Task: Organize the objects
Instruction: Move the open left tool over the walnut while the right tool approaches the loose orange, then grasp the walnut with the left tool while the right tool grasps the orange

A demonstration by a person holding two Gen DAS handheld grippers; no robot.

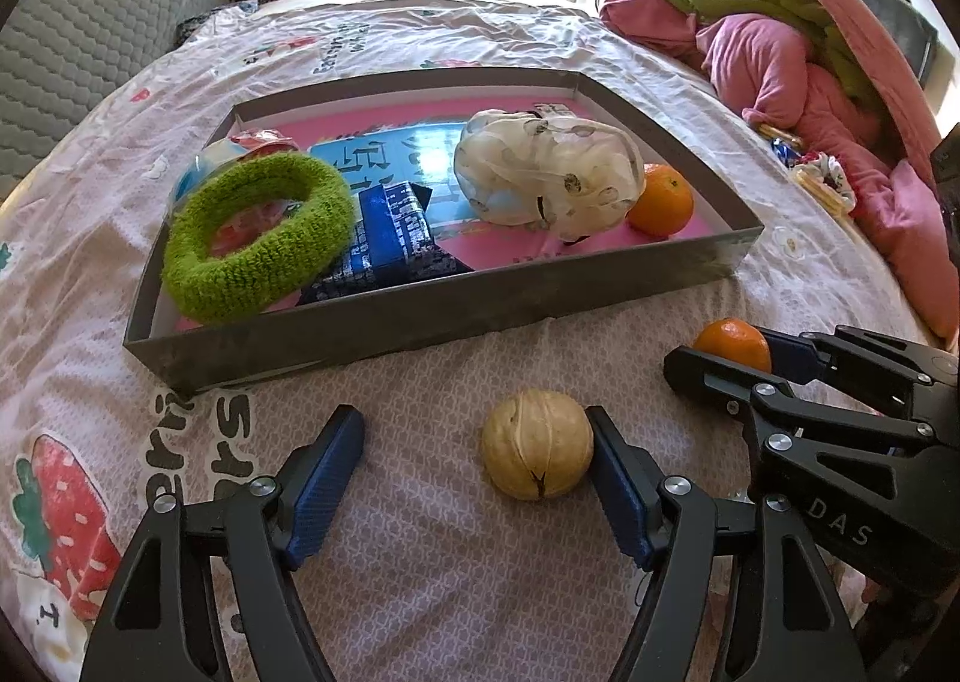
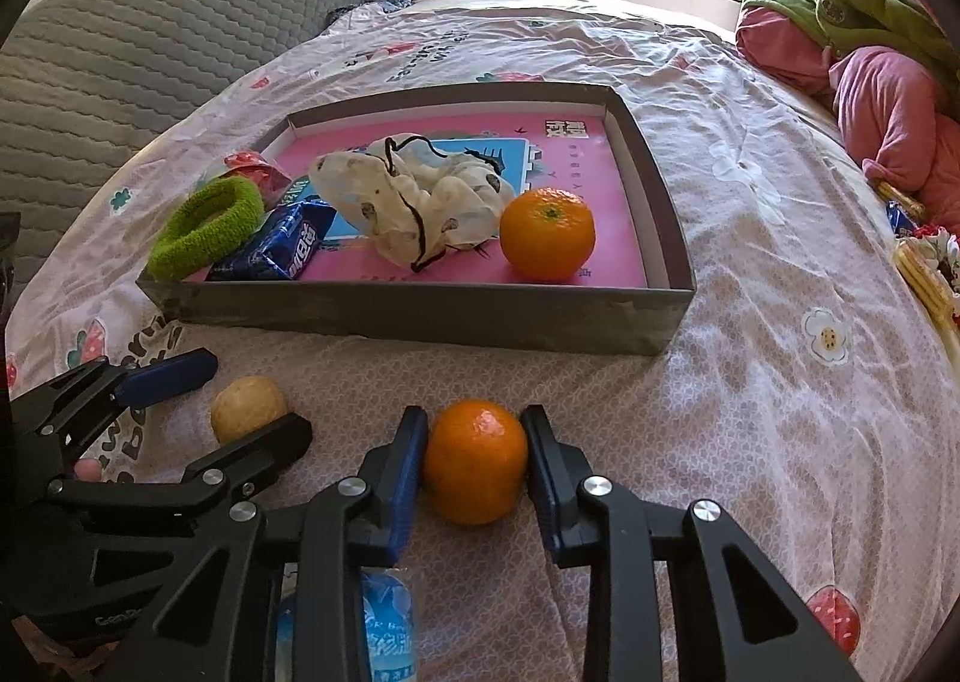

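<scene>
An orange (image 2: 475, 460), round, firm and light, sits squeezed at its sides between the right gripper (image 2: 474, 463) pads, while the left gripper (image 1: 474, 448) gapes wide around a walnut (image 1: 537, 444).

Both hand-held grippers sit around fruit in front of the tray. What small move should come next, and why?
Probably lift the right hand-held gripper: its pads already press both sides of the orange on the bedspread, and the tray just beyond has bare floor. The left hand-held gripper is wide open around the tan fruit.
</scene>
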